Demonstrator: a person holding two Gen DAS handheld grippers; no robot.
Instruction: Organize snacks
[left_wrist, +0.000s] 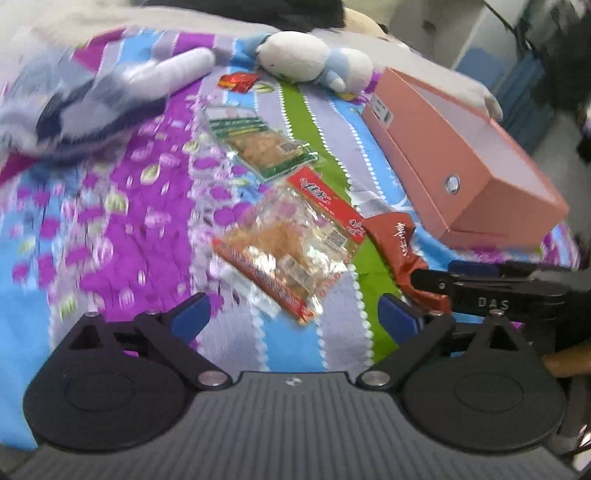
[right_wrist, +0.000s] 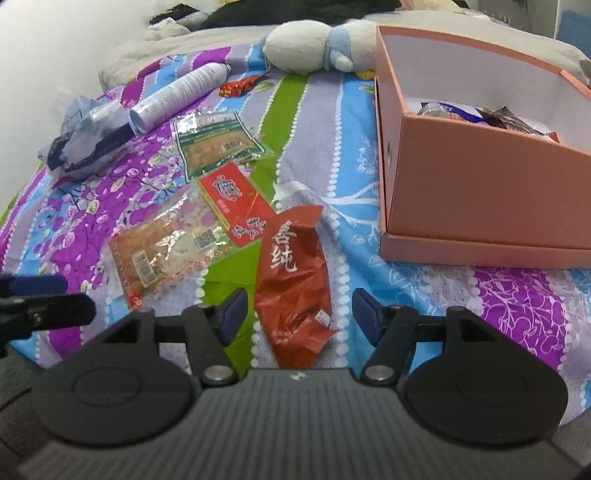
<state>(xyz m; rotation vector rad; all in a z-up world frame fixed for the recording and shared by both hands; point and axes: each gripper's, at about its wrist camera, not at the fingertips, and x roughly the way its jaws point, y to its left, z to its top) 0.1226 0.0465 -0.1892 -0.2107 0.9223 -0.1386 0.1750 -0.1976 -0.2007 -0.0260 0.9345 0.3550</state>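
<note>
right gripper (right_wrist: 295, 314) hangs with jaws apart over the red-brown snack packet (right_wrist: 293, 284) on the bedspread (right_wrist: 517, 306), lined up to grab it for the pink box (right_wrist: 480, 192). left gripper (left_wrist: 291, 314) wide open, empty, above the clear cracker packet (left_wrist: 284, 258).

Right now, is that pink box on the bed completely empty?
No, the right wrist view looks into the pink box and shows several snack packets already lying inside it.

A salmon-pink box (right_wrist: 480, 177) is sitting at two o'clock on a bedspread (right_wrist: 517, 295) striped purple, blue, lilac and green; a rust-red packet (right_wrist: 291, 280) with white characters is lying at centre.
</note>
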